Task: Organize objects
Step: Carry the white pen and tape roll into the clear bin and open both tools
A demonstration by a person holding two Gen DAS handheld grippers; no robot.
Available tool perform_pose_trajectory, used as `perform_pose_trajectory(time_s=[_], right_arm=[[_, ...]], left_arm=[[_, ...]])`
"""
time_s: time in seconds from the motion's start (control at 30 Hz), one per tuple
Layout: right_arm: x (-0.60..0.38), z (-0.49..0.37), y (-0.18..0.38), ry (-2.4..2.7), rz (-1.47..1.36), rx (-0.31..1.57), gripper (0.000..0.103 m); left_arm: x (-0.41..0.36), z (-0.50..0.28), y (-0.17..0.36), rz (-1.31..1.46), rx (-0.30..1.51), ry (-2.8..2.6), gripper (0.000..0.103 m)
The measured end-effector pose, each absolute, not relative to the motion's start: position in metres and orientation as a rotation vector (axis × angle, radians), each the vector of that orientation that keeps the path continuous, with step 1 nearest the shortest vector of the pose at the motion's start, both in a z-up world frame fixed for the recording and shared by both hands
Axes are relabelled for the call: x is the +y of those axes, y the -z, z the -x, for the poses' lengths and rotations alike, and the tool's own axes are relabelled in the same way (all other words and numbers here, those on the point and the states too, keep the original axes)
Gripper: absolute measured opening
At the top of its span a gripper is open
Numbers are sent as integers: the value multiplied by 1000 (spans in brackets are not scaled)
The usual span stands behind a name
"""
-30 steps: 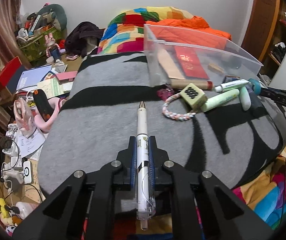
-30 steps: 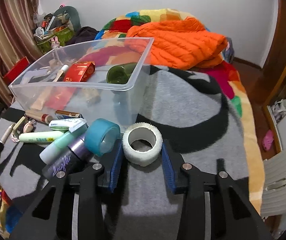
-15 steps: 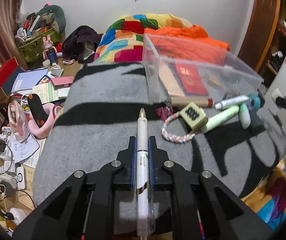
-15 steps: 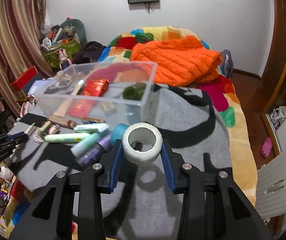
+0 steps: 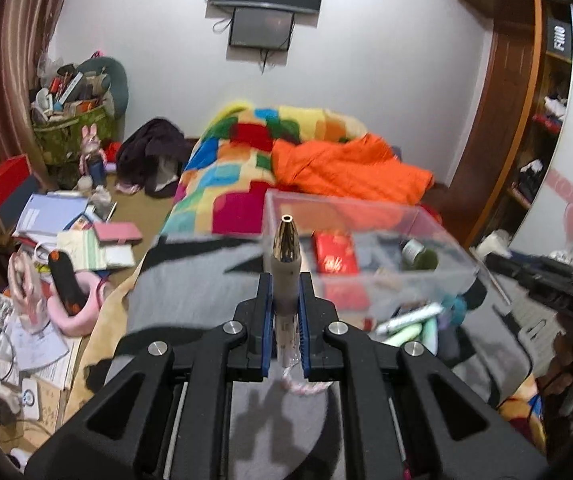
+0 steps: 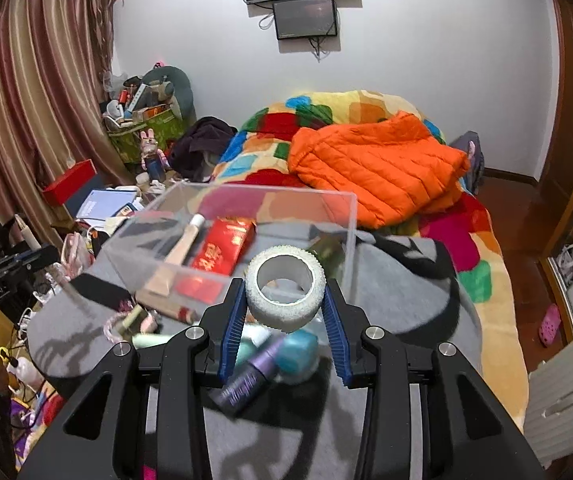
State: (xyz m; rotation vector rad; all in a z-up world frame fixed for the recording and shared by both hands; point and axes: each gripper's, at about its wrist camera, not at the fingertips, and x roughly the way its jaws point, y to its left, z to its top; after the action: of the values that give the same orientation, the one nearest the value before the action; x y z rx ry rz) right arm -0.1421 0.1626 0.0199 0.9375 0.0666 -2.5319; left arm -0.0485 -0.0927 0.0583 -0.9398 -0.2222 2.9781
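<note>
Left wrist view: the left tool (image 5: 285, 300) is clenched on a white pen (image 5: 285, 280), gold tip pointing toward the clear bin (image 5: 370, 276) on the grey blanket (image 5: 190, 280). In the right wrist view, the right tool (image 6: 285, 304) grips a white tape roll (image 6: 285, 294) in the air just before the bin's near wall; tubes and a purple bottle (image 6: 248, 378) lie below

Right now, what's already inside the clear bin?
Inside the clear bin: a red packet, a tan tube and a dark green jar. The tape roll in the right tongs hides part of the floor.
</note>
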Motion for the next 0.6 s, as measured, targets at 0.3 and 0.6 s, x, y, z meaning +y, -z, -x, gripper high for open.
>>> perform_pose_trajectory(time_s=[0.3, 0.6], right_arm=[[143, 167, -31, 2524, -901, 47, 35], [126, 196, -18, 2466, -974, 36, 35]], left_arm=[[-75, 77, -102, 805, -194, -2973, 10], [-57, 120, -101, 854, -211, -2894, 10]])
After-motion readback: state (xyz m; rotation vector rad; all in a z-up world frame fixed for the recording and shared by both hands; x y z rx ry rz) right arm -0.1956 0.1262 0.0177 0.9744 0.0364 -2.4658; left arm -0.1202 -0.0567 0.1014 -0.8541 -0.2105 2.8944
